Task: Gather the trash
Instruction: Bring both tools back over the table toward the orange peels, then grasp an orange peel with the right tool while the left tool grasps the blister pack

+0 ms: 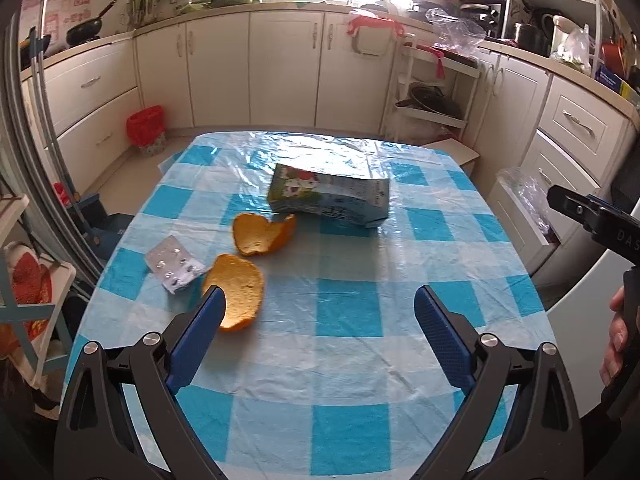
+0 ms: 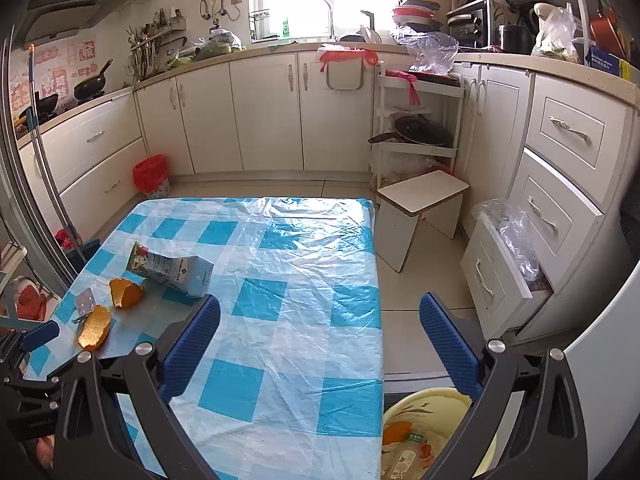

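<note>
I am holding my left claw [image 1: 316, 304] wide apart above the checked table [image 1: 360, 360], its left finger over an orange peel [image 1: 238, 290]. My right claw [image 2: 320, 312] is gaping too, over the table edge above a cream bucket [image 2: 424, 400]. A carton [image 1: 330, 196], second peel [image 1: 262, 234] and pill pack [image 1: 174, 264] are lying beyond.

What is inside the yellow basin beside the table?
In the right wrist view, the yellow basin holds an orange peel piece and a printed wrapper. The right gripper, open, covers the basin's right side, and the frame edge cuts off the bottom.
</note>
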The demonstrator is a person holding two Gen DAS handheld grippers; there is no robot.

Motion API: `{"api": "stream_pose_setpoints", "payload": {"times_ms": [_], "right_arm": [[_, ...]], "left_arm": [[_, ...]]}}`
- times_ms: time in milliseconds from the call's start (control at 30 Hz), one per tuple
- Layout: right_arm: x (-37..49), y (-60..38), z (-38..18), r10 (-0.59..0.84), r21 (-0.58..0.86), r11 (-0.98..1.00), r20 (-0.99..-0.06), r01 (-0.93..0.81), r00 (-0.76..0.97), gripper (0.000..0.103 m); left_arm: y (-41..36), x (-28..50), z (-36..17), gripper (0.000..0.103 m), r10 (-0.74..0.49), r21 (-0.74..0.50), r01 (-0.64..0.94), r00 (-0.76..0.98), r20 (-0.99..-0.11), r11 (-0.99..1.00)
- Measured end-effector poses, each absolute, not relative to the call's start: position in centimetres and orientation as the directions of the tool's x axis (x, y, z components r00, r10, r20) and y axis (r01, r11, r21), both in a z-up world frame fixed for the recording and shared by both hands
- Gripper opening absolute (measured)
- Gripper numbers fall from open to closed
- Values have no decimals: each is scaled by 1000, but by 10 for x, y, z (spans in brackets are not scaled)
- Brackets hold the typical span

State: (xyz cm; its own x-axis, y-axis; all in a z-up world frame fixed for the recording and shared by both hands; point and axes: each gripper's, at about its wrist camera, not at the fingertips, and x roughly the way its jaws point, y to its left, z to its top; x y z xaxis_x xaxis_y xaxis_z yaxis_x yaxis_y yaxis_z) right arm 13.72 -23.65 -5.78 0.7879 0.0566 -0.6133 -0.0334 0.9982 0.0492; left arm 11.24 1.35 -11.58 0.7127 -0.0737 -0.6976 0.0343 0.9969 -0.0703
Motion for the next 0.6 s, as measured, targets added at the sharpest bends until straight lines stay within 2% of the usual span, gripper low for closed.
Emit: {"api": "stream_pose_setpoints", "payload": {"times_ms": [233, 500, 600], "right_arm": [[144, -214, -61, 89, 47, 996, -629, -77, 773, 96], [152, -187, -69, 130, 43, 990, -653, -135, 746, 96], [153, -179, -71, 136, 35, 988, -660, -151, 739, 96]], "left_arm": [[72, 120, -124, 91, 6, -83, -94, 695, -719, 992], [97, 127, -141, 91, 28, -96, -155, 649, -760, 983], [101, 129, -143, 91, 66, -65, -178, 646, -761, 982]]}}
